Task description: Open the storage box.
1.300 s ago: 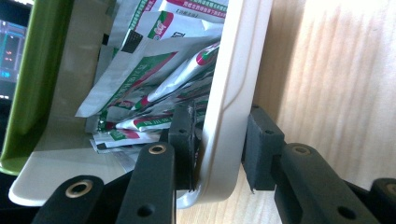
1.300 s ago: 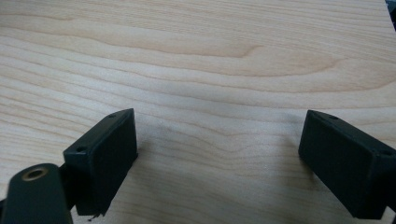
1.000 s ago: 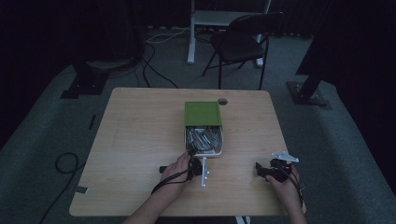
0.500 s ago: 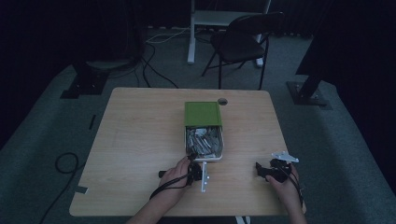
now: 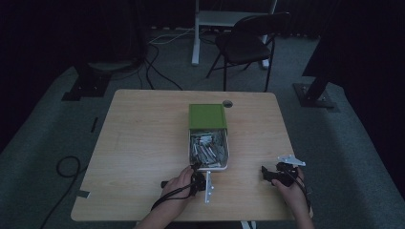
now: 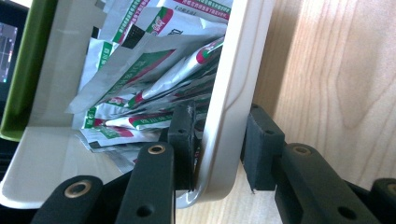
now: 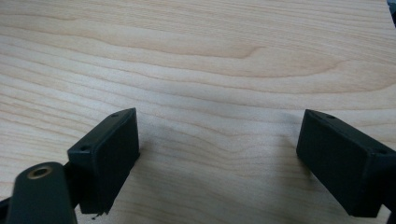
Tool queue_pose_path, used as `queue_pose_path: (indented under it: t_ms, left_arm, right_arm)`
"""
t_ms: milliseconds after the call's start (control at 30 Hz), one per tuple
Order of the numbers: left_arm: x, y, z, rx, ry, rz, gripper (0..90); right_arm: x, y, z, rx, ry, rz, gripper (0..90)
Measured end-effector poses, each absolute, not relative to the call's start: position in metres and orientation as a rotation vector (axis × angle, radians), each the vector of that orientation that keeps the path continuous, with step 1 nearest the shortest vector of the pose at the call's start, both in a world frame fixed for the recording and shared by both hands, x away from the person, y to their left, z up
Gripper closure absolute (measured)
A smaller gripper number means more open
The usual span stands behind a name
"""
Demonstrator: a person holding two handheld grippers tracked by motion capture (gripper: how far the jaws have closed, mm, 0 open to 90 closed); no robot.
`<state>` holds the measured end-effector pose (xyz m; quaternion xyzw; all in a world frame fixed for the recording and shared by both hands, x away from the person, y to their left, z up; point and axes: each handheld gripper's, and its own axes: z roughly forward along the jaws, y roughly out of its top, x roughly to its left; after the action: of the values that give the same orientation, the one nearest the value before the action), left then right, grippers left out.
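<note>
Left gripper (image 6: 217,149) clamps smooth cream tray rim (image 6: 233,93); foil sachets (image 6: 154,84) inside.

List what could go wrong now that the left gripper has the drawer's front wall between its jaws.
1. The left gripper pinches only the white drawer's thin front wall near a corner; it may slip off or twist the drawer.
2. The foil sachets are heaped close to the rim; a jerk might spill some onto the table.
3. The right gripper rests open on the table, apart from the green box, so the box may slide.
</note>
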<state>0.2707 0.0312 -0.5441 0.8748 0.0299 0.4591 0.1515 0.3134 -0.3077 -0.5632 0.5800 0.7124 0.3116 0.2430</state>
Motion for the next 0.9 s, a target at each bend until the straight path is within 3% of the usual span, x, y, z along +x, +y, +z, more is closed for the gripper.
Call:
queue_pose_path:
  t_ms: [300, 433, 500, 900]
  left_arm:
    - [0.264, 0.030, -0.545, 2.520, 0.072, 1.298, 65.9]
    - [0.264, 0.034, -0.545, 2.494, 0.111, 1.157, 54.9]
    - [0.265, 0.037, -0.544, 2.485, 0.091, 1.148, 48.6]
    - [0.265, 0.056, -0.528, 2.334, 0.296, 0.854, 45.1]
  right_arm:
    - [0.313, -0.308, -0.563, 1.586, 1.946, 0.852, 12.7]
    - [0.313, -0.308, -0.563, 1.585, 1.947, 0.851, 12.7]
    - [0.313, -0.308, -0.563, 1.585, 1.947, 0.851, 12.7]
    - [0.313, -0.308, -0.563, 1.585, 1.946, 0.850, 12.5]
